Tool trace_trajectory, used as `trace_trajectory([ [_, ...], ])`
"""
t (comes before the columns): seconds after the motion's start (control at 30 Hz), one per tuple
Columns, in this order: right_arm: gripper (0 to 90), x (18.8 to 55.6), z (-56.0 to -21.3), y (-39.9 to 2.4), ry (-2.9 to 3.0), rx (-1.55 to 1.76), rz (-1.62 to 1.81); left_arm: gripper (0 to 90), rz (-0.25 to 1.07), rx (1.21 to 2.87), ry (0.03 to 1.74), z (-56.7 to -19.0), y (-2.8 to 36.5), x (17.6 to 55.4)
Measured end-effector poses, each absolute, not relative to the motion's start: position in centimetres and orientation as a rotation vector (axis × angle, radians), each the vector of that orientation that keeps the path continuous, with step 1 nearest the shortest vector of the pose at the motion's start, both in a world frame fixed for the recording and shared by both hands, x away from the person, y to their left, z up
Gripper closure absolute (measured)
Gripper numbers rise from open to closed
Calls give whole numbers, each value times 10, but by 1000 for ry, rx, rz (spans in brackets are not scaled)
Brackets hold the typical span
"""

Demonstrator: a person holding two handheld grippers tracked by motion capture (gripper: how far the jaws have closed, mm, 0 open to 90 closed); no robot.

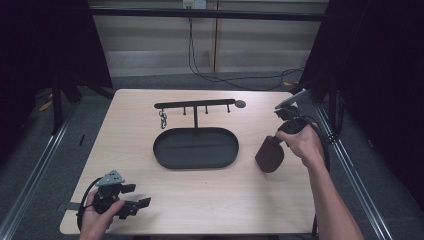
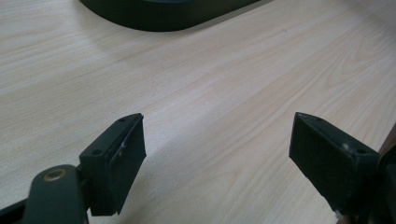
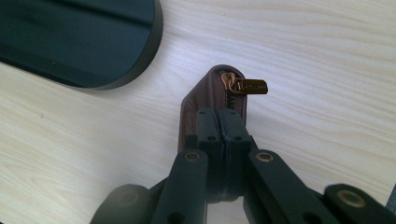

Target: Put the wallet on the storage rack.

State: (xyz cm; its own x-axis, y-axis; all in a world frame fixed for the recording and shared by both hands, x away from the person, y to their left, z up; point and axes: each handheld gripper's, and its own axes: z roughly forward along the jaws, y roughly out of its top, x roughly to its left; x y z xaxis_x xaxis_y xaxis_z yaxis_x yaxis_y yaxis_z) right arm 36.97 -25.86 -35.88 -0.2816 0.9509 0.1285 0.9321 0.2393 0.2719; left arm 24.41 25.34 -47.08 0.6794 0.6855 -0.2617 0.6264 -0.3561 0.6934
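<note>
A dark brown leather zip pouch (image 1: pixel 270 155) is to the right of the black oval tray (image 1: pixel 196 166). My right gripper (image 1: pixel 278 140) is shut on its upper edge. In the right gripper view the jaws (image 3: pixel 219 114) clamp the pouch (image 3: pixel 205 95) along its zip, with the brass zip pull (image 3: pixel 252 87) sticking out just beyond the tips. My left gripper (image 1: pixel 137 196) rests low at the table's front left corner, open with nothing between its fingers. In the left gripper view the left gripper (image 2: pixel 217 140) has bare wood between its pads.
A black hook rail (image 1: pixel 195 105) rises on a post from the tray, with a small key ring (image 1: pixel 163 120) hanging from its left hook. The tray's rim (image 3: pixel 149 51) lies close to the pouch, and the tray (image 2: pixel 163 14) is far ahead of the left gripper. Metal frame rails flank the table.
</note>
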Motion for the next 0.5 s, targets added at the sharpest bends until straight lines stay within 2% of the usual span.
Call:
trace_trajectory([
  [0.5, 884, 371, -337, -253, 2416, 1814, 453, 184, 91, 2077, 1000, -471, 254, 244],
])
